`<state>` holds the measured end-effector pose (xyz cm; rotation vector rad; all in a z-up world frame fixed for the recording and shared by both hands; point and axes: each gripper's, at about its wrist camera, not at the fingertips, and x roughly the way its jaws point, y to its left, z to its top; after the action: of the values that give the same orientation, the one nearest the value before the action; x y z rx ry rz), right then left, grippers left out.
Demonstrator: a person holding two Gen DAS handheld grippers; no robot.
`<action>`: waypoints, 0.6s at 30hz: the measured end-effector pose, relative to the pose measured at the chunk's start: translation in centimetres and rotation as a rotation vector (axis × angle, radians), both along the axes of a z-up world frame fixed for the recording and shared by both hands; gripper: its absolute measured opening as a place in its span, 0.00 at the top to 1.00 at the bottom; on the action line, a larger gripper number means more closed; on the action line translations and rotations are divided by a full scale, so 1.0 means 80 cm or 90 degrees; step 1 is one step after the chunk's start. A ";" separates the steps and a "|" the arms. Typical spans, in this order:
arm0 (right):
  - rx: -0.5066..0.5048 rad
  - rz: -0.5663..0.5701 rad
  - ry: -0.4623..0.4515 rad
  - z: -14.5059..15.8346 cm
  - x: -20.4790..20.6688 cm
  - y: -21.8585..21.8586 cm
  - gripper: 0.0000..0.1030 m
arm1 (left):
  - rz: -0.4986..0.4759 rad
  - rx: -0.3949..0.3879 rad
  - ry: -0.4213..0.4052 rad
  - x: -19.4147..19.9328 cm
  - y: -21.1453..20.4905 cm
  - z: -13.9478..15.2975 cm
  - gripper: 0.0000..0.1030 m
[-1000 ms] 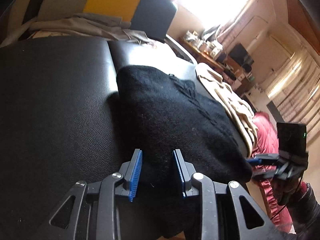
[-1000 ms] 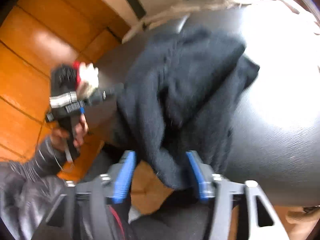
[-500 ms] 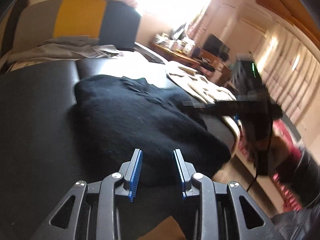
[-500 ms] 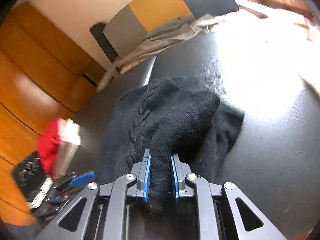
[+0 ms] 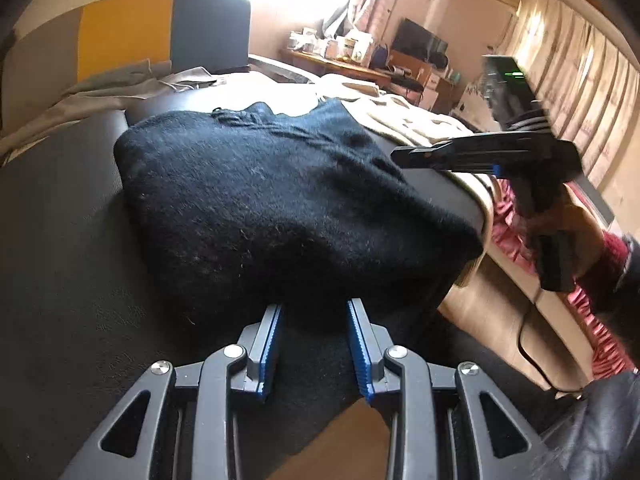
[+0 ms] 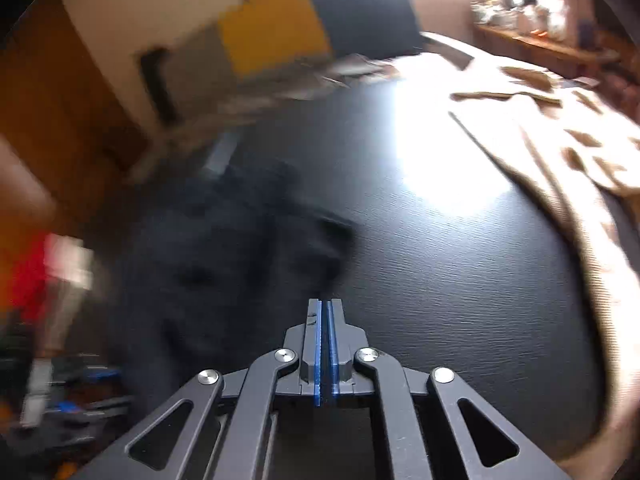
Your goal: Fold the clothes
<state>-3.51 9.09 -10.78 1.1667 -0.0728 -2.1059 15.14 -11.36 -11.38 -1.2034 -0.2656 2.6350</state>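
Half a second ago the right gripper (image 6: pixel 324 312) pinched the black sweater (image 5: pixel 280 200); now its jaws are pressed together on nothing, beside it. The left gripper (image 5: pixel 314 316) stays spread at the hem. One fuzzy, folded sweater lies on the black table (image 6: pixel 460 280), one beige garment (image 6: pixel 560 152) beyond.

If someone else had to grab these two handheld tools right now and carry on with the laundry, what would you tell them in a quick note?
Left gripper: fingers apart, hovering over the near edge of the fuzzy black knitted sweater, not pinching it.
Right gripper: fingers shut with nothing visible between them, out over the black leather-like surface, beside the sweater.
Sweater: a thick bundle on that surface, its near edge hanging over the rim.
Beige patterned garment: spread out beyond it, not folded.
Done: the sweater looks partly folded; the blur hides details.
Left: probably tidy the sweater, then fold the beige garment.
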 end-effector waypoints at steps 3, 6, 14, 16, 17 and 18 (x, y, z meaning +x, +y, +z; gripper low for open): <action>-0.062 0.056 -0.022 0.017 0.008 -0.013 0.87 | 0.009 0.012 0.011 0.002 0.000 0.006 0.69; -0.041 0.064 -0.039 0.012 0.007 -0.027 0.49 | 0.014 0.013 0.014 0.001 -0.001 0.008 0.69; -0.034 0.069 -0.052 -0.011 -0.006 -0.074 0.83 | 0.008 -0.001 -0.003 -0.003 0.000 -0.005 0.69; 0.055 0.094 0.032 0.007 0.010 -0.093 0.83 | 0.007 -0.012 -0.003 -0.001 0.002 -0.004 0.69; 0.110 0.108 0.094 0.020 0.022 -0.100 0.83 | 0.005 -0.009 -0.001 0.000 0.002 -0.004 0.69; 0.153 0.113 0.144 0.027 0.033 -0.103 0.83 | 0.002 -0.006 0.001 0.002 0.002 -0.003 0.69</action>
<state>-0.91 0.84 -8.58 1.0197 0.3839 -2.1115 15.26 -11.21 -11.64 -1.2042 -0.2559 2.6435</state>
